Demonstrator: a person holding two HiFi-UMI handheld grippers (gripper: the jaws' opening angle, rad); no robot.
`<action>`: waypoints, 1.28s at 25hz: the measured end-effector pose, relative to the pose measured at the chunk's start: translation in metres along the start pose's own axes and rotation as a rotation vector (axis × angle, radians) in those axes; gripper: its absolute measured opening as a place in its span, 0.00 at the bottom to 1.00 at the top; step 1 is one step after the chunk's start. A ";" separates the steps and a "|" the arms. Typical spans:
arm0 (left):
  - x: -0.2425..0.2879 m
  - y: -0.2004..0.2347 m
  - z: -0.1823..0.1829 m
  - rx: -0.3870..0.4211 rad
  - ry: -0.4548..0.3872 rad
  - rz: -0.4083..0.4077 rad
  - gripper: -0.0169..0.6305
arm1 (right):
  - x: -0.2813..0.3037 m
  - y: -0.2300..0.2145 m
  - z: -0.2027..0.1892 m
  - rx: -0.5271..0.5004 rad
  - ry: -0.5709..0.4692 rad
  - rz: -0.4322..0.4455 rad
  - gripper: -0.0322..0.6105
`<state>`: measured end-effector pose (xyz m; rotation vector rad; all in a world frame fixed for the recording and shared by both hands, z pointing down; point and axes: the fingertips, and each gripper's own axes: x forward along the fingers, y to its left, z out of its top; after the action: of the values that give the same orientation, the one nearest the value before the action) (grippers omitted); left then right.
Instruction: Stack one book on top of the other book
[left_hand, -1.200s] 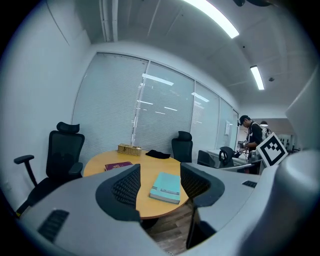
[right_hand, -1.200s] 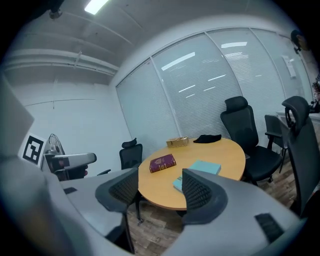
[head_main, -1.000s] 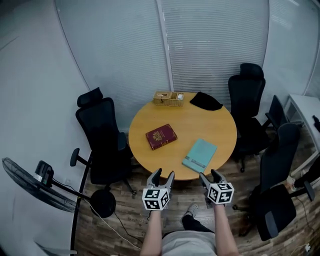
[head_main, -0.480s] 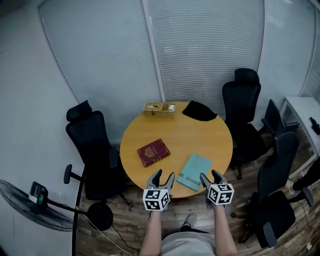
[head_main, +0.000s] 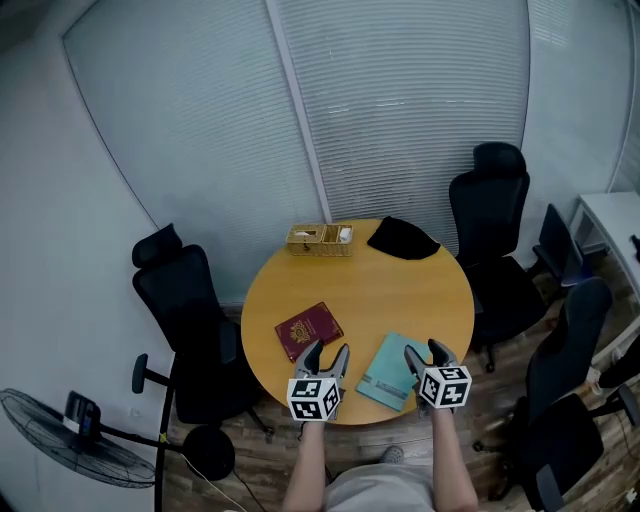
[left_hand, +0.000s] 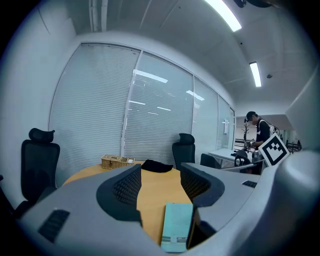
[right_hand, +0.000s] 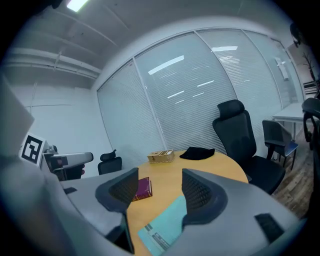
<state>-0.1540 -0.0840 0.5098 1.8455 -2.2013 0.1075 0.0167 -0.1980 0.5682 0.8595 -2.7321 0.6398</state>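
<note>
Our left gripper (head_main: 326, 352) and right gripper (head_main: 425, 350) hover lower centre, jaws apart, empty; red book (head_main: 309, 331) and teal book (head_main: 390, 358) lie apart on the round table (head_main: 390, 290), blinds (head_main: 400, 100) behind.

Likely an office meeting room: a round worktop (head_main: 400, 280) ringed by black swivel chairs (head_main: 492, 215), blind-covered glass partitions (head_main: 400, 100).

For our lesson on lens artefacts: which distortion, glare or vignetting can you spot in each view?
Head view: wide-angle lens bows the window frame; table evenly lit. Left gripper view: black corners, bright ceiling lights. Right gripper view: black corners, light streaks on the blinds.
</note>
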 end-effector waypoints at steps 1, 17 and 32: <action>0.005 0.001 0.000 0.002 0.001 0.004 0.41 | 0.004 -0.004 0.000 0.004 0.001 -0.002 0.46; 0.011 0.023 -0.028 -0.047 0.018 0.056 0.41 | 0.012 -0.027 -0.038 0.008 0.048 -0.014 0.46; 0.042 0.009 -0.028 -0.048 0.036 -0.057 0.41 | -0.002 -0.039 -0.045 0.037 0.025 -0.086 0.46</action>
<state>-0.1651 -0.1163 0.5486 1.8640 -2.1073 0.0759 0.0435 -0.2050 0.6205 0.9646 -2.6533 0.6808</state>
